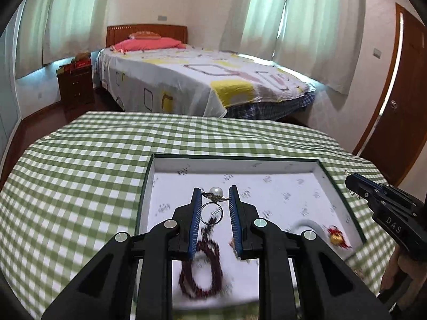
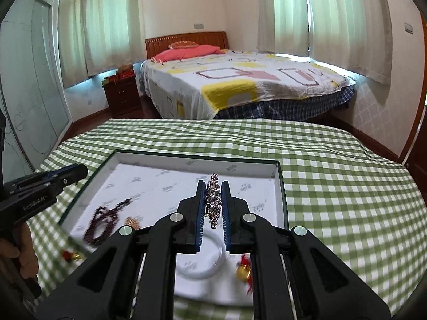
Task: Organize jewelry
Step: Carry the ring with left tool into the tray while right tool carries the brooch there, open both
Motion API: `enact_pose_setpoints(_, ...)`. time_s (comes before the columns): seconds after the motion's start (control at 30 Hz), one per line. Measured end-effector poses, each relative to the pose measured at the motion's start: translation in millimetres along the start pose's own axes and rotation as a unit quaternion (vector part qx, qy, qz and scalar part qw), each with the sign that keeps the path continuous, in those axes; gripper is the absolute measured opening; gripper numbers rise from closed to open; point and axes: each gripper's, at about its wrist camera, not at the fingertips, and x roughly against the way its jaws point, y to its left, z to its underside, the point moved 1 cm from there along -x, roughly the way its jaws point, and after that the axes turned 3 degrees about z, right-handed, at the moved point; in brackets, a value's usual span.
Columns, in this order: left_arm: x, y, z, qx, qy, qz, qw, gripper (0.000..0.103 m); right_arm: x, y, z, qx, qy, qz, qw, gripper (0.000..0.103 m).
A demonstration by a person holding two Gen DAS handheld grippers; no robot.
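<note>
Clamping a pearl-topped silver ring (image 1: 212, 208), left gripper (image 1: 214, 194), right gripper (image 2: 213, 186) pinching sparkly crystal bracelet (image 2: 213, 202)

The ring (image 1: 211, 211) is shiny metal with a glossy pearl. The bracelet (image 2: 213, 202) glitters like faceted metal. The tablecloth (image 1: 80, 173) is matt checked cloth; the tray (image 1: 280, 165) looks like paper-lined card.

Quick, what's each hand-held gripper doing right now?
Left hand-held gripper: shut on the pearl ring.
Right hand-held gripper: shut on the crystal bracelet.
</note>
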Motion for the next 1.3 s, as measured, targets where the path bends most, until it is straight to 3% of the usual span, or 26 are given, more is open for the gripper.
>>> enact_pose_setpoints(0.3,-61.5,23.8,5.6,0.016,0.071,-0.021,0.9971,0.022,-62.1,-27.5,9.8,-0.027,0.076,0.002,0.997,0.012)
enact_pose_setpoints(0.67,-81.1,23.5,10.6,0.014,0.125,-0.013,0.9920,0.022,-84.7,-25.6,18.5,-0.014,0.135,0.010,0.991,0.013)
enact_pose_setpoints(0.73,-81.9,23.4,10.1,0.015,0.127,-0.014,0.9916,0.023,-84.9,-24.8,17.6,-0.014,0.136,0.005,0.991,0.017)
enact_pose_setpoints(0.83,-82.7,24.2,10.7,0.021,0.129,-0.011,0.9913,0.023,-83.1,-25.5,17.6,-0.017,0.132,0.004,0.991,0.031)
enact_pose_setpoints(0.93,-81.8,24.6,11.2,0.022,0.129,-0.007,0.9914,0.026,-77.7,-27.8,16.0,-0.023,0.124,0.002,0.992,0.031)
enact_pose_setpoints(1.0,-83.0,24.8,8.8,0.026,0.128,-0.005,0.9914,0.039,-71.5,-28.1,14.1,-0.025,0.115,0.002,0.993,0.031)
enact_pose_setpoints(1.13,-71.9,24.2,9.4,0.030,0.113,-0.001,0.9932,0.043,-48.2,-23.8,9.4,-0.027,0.083,0.001,0.996,0.032)
enact_pose_setpoints(1.2,-62.0,22.8,9.9,0.029,0.099,-0.003,0.9946,0.051,-36.6,-20.8,8.2,-0.027,0.069,0.001,0.997,0.033)
enact_pose_setpoints(1.3,-43.1,18.3,10.5,0.021,0.073,-0.006,0.9971,0.053,-13.4,-14.5,8.8,-0.027,0.044,0.001,0.999,0.042)
